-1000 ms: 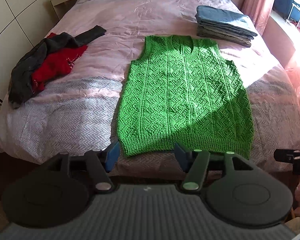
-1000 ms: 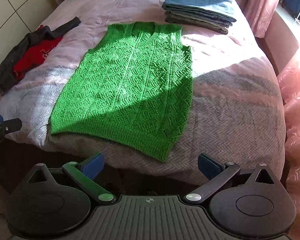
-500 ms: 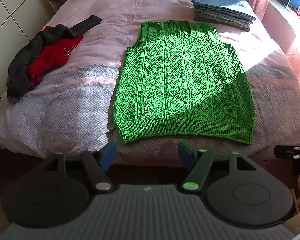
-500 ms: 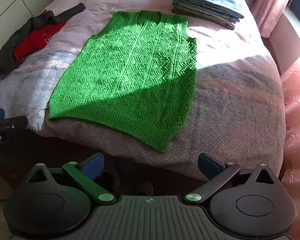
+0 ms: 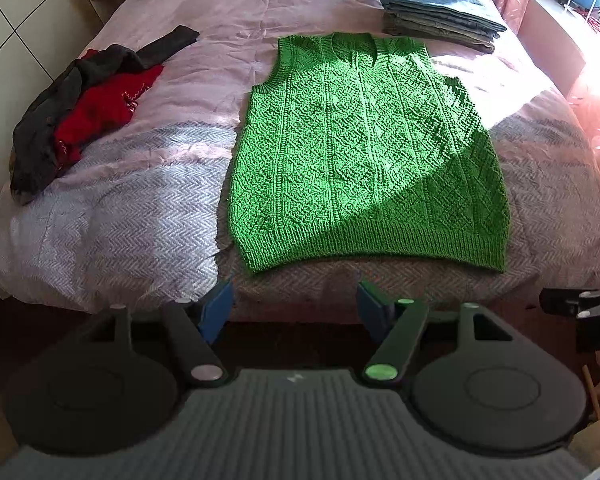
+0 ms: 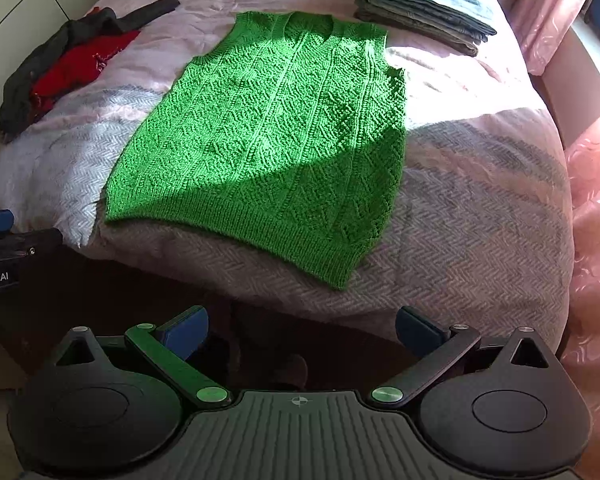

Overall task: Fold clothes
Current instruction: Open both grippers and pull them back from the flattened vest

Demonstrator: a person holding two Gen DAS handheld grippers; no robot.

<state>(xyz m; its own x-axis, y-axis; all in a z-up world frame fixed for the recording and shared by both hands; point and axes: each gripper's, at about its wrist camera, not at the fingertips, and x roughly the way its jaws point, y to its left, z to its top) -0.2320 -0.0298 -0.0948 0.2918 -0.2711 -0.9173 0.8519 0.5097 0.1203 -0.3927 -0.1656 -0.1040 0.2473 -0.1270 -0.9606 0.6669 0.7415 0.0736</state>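
A green knitted vest [image 5: 364, 152] lies flat on the bed, neck away from me, hem near the front edge; it also shows in the right wrist view [image 6: 276, 136]. My left gripper [image 5: 294, 306] is open and empty, below the hem's left part, off the bed. My right gripper [image 6: 302, 326] is open and empty, below the front edge of the bed, near the hem's right corner. Each gripper shows at the edge of the other's view.
A pile of red and dark grey clothes [image 5: 88, 108] lies at the bed's left side. A stack of folded clothes [image 5: 436, 8] sits at the far right. A pink curtain [image 6: 548, 12] and a bench stand right of the bed [image 5: 112, 216]. White cabinets stand left.
Both grippers have risen and drawn a little back, so the vest sits higher and fuller in both views. Both stay open and empty.
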